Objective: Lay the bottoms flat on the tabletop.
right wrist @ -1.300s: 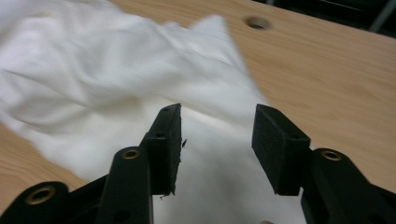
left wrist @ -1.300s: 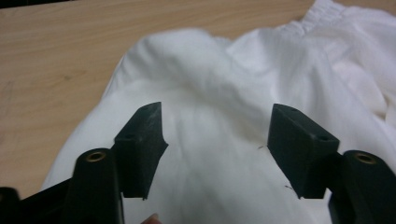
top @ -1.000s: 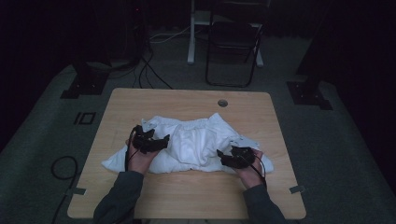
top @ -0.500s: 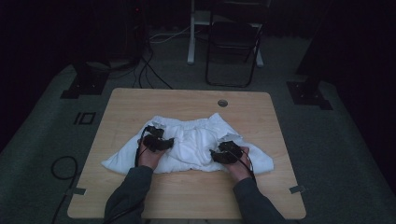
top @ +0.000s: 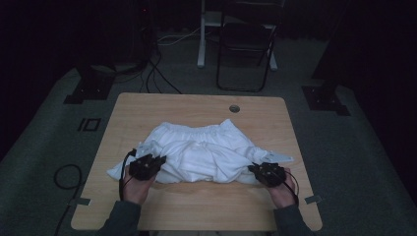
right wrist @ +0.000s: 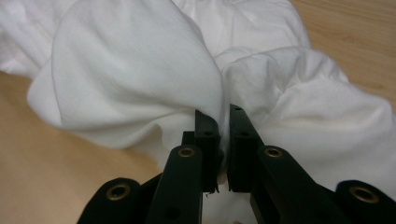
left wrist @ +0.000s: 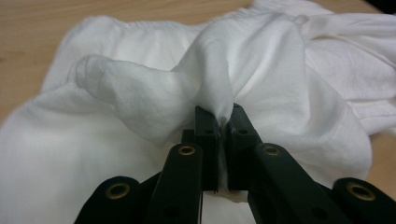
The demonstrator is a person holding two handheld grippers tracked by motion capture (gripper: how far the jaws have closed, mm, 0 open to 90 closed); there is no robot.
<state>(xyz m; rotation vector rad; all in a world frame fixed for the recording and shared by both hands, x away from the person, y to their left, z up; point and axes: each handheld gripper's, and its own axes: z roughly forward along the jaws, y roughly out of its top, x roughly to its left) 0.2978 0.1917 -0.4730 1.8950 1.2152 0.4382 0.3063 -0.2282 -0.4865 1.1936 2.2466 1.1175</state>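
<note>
The white garment (top: 201, 155), crumpled in the middle of the wooden worktop (top: 147, 105), is judged light, soft and limp, so it is best taken by a gathered fold at each near corner and will sag between the two holds. The left hand-held gripper (top: 160, 160) has just been closed and is clamped on a pinch of cloth at the near left. The right hand-held gripper (top: 253, 168) has likewise just been closed on a fold at the near right, both hands being held low with forearms laid in from the near edge.

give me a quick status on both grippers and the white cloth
Left gripper just closed, pinching the white cloth. Right gripper likewise, on the cloth's other end. Cloth bunched on the table; nothing in the way.
</note>
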